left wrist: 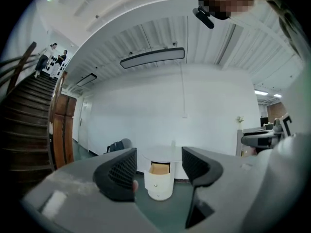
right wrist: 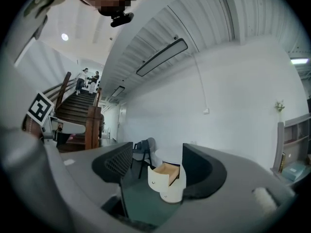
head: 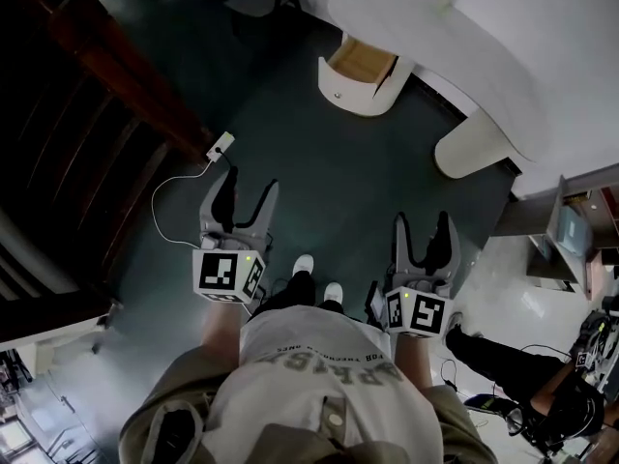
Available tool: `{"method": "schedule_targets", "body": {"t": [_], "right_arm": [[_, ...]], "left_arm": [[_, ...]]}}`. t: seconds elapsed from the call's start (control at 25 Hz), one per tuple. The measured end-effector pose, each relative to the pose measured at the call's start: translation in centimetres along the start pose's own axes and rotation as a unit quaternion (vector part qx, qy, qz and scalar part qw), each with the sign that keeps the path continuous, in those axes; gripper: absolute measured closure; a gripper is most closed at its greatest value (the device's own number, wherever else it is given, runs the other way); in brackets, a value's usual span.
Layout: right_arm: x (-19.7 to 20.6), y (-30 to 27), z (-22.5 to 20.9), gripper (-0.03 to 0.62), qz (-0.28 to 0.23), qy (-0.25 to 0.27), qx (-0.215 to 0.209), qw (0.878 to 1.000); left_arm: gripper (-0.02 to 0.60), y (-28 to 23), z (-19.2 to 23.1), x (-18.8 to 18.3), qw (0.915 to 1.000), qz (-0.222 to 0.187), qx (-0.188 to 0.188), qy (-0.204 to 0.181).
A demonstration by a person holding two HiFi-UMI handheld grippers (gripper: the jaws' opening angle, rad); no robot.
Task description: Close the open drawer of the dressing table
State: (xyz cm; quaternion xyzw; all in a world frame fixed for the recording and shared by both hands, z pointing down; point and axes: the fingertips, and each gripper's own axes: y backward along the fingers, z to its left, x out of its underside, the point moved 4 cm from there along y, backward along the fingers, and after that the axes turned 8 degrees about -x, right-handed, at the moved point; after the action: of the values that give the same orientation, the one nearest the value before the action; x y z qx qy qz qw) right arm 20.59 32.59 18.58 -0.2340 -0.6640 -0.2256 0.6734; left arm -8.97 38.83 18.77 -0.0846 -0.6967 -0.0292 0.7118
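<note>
Head view sets the open drawer (head: 365, 61) of the dressing table (head: 455, 27) well ahead across the floor (head: 319, 182), far from the left gripper (head: 250, 187) and right gripper (head: 422, 222), both wide-jawed and empty, so a hurried off-centre shove on its curved front could likely skew and jam it.

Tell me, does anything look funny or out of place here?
Yes. The top drawer of the white dressing table sticks out, showing its wooden inside. The left gripper and right gripper are open, well apart from it.
</note>
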Motion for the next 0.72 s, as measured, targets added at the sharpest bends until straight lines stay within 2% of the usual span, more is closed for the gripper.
{"method": "schedule_targets", "body": {"t": [0.2,0.36,0.52,0.72], "right_arm": [[-2.2,-3.7,0.3,0.284,-0.027,0.01,0.025,0.999],[-2.9,-5.6,0.3,0.284,-0.035,0.021,0.04,0.998],[-1.9,-6.7,-0.5,0.284,-0.015,0.017,0.044,0.999],[0.5,-9.4,-1.2,0.284,0.012,0.007,0.047,0.999]], "left_arm": [[0.279,-3.6,3.5,-2.7,0.9995,-0.031,0.009,-0.002],[0.279,-6.0,5.0,-3.5,0.999,-0.042,0.016,0.002],[0.279,-7.8,4.6,-2.6,0.9993,-0.025,0.028,0.003],[0.279,-10.4,4.7,0.4,0.9991,0.02,0.037,0.006]]}}
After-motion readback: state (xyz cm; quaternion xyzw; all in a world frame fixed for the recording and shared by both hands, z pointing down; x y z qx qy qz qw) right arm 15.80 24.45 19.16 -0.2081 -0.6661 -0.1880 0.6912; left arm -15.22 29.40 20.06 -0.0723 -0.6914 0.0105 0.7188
